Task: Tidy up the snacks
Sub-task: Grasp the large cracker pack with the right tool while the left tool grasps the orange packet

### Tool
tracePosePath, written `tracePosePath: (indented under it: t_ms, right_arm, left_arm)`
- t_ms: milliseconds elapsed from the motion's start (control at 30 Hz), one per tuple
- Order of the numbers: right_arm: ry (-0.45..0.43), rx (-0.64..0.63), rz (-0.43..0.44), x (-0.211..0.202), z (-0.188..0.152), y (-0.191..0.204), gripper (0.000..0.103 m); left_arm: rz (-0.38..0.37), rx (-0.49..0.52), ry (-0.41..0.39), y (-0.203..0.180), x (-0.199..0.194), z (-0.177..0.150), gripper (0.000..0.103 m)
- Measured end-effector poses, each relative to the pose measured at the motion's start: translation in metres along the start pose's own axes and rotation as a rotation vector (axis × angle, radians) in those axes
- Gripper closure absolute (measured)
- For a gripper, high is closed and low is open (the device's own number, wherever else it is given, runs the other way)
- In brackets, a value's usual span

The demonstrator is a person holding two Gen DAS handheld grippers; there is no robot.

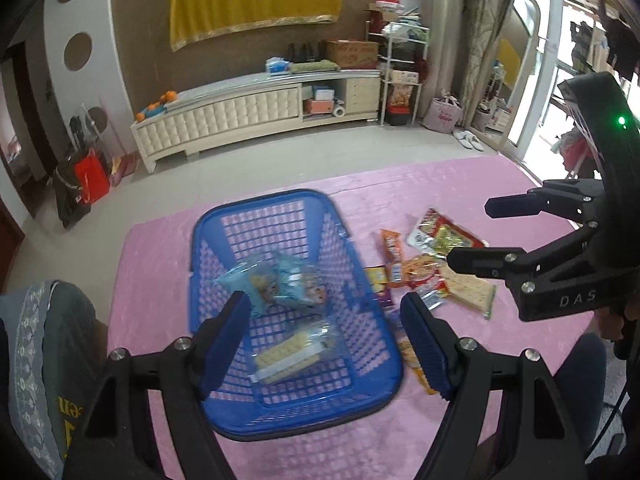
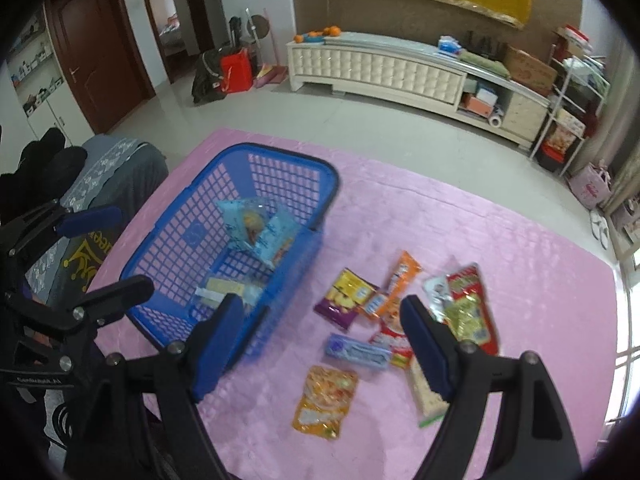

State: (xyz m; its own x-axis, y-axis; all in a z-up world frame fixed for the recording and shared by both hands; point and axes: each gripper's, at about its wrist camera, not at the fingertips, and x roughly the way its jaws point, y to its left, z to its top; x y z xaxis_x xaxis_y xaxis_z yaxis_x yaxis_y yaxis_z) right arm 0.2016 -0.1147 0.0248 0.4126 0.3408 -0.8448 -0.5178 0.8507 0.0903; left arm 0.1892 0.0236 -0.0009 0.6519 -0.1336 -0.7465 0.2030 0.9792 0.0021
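A blue plastic basket (image 1: 370, 292) (image 2: 308, 168) sits on a pink table (image 1: 160, 264) (image 2: 500, 264). Inside lie light blue snack packs (image 1: 276, 280) (image 2: 260, 228) and a clear cracker pack (image 1: 292, 354) (image 2: 224, 290). Several loose snacks lie to its right: an orange stick pack (image 2: 402, 280), a purple-yellow bag (image 2: 346, 298), a red-green bag (image 2: 470, 308), a blue bar (image 2: 358, 352), a yellow-orange pouch (image 2: 326, 400). My left gripper (image 1: 326, 344) is open and empty above the basket. My right gripper (image 2: 322, 344) is open and empty above the loose snacks; it also shows in the left wrist view (image 1: 476, 236).
A grey cushioned chair (image 2: 112, 172) stands at the table's left. Beyond the table is tiled floor, a white TV cabinet (image 2: 400, 68) and a shelf rack (image 2: 576, 96) at the far wall.
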Motion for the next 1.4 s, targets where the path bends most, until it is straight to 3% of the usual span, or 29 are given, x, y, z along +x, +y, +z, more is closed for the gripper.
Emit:
tracePosePath:
  t_ms: [233,467,633,900,1067,1400]
  right_arm:
    - [-0.011,0.052,-0.022,-0.023,-0.027,-0.043,0.019]
    - [0.007,0.080,-0.042,-0.024,-0.050,-0.081,0.019]
    - [0.043,0.112,-0.031,-0.008,-0.074,-0.106,0.019]
    - [0.144,0.089,-0.026,0.028,-0.115,-0.132,0.019]
    - [0.181,0.096,-0.004,0.049,-0.128,-0.141,0.019]
    - [0.248,0.069,0.039,0.092,-0.134,-0.142,0.019]
  left_arm:
    - [-0.031,0.064,-0.013,-0.051,0.006,0.003,0.023]
    - [-0.069,0.082,0.024,-0.089,0.031,0.001,0.023]
    - [-0.025,0.075,0.067,-0.111,0.055,-0.010,0.023]
    - [-0.050,0.039,0.183,-0.145,0.095,-0.048,0.023]
    - [-0.044,-0.051,0.293,-0.148,0.125,-0.074,0.023]
    - [-0.014,-0.195,0.402,-0.121,0.164,-0.104,0.023]
